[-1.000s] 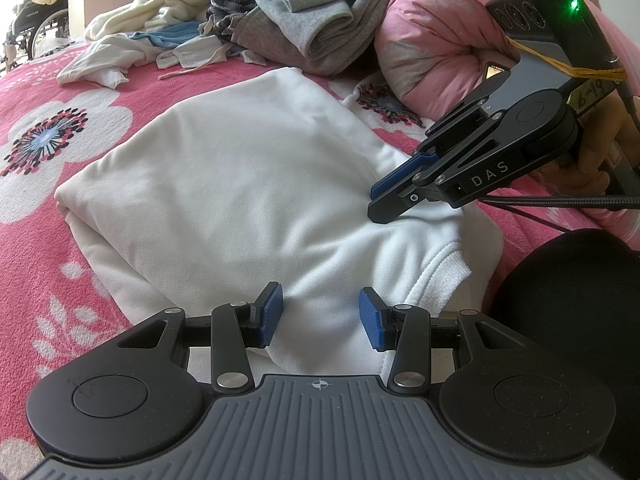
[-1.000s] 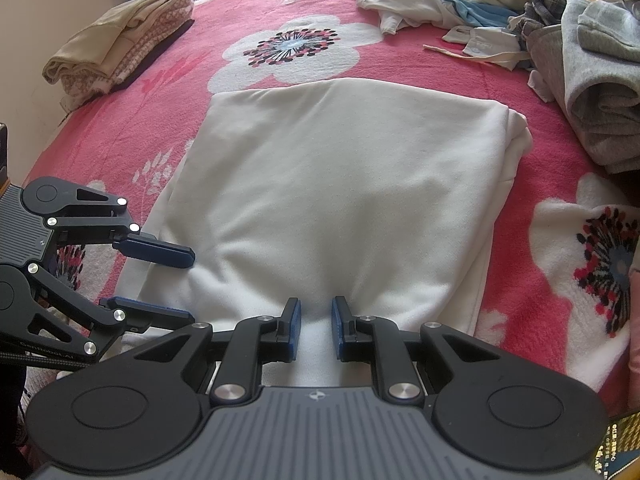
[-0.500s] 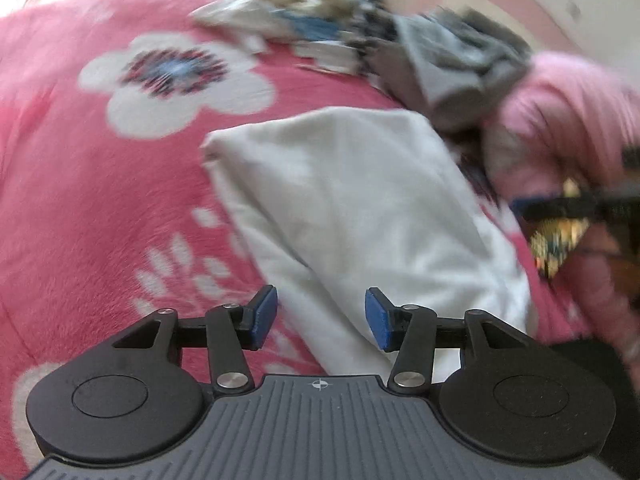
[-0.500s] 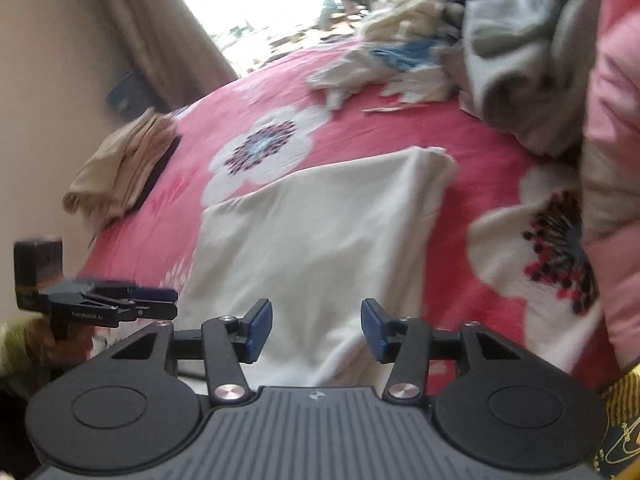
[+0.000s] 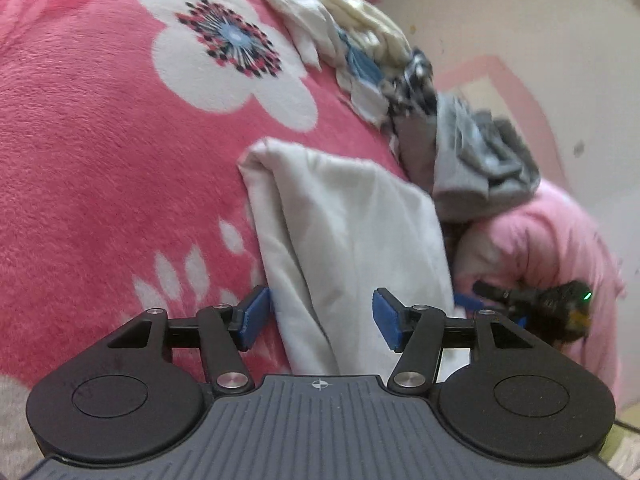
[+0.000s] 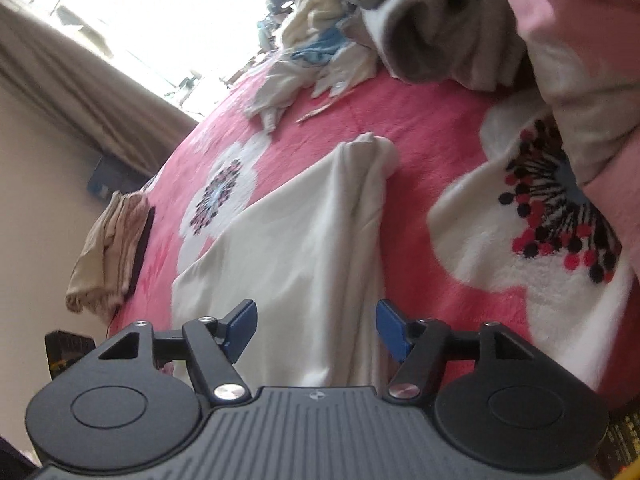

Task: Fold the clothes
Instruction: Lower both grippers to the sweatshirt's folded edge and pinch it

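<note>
A white folded garment (image 5: 344, 232) lies flat on the pink flowered blanket (image 5: 100, 160). In the left wrist view my left gripper (image 5: 320, 318) hovers low over the garment's near left edge. Its jaws are opening, with cloth under the gap and neither blue pad pressing on it. My right gripper (image 5: 480, 300) shows at the garment's right side, blurred, with a green light on its body. In the right wrist view the garment (image 6: 304, 248) runs away from my right gripper (image 6: 316, 328). Those jaws are opening too, with the garment's right edge under the gap and not gripped.
A heap of unfolded clothes (image 5: 360, 48) and a grey garment (image 5: 476, 160) lie at the far side of the bed. A pink quilt (image 5: 560, 248) bulges on the right. A folded beige stack (image 6: 112, 252) sits near the wall, under a curtain (image 6: 80, 92).
Both wrists have rolled, so both views now tilt. The right gripper's jaws went from nearly shut to wide; the left jaws widened a little. The grippers moved apart to opposite edges of the garment.
</note>
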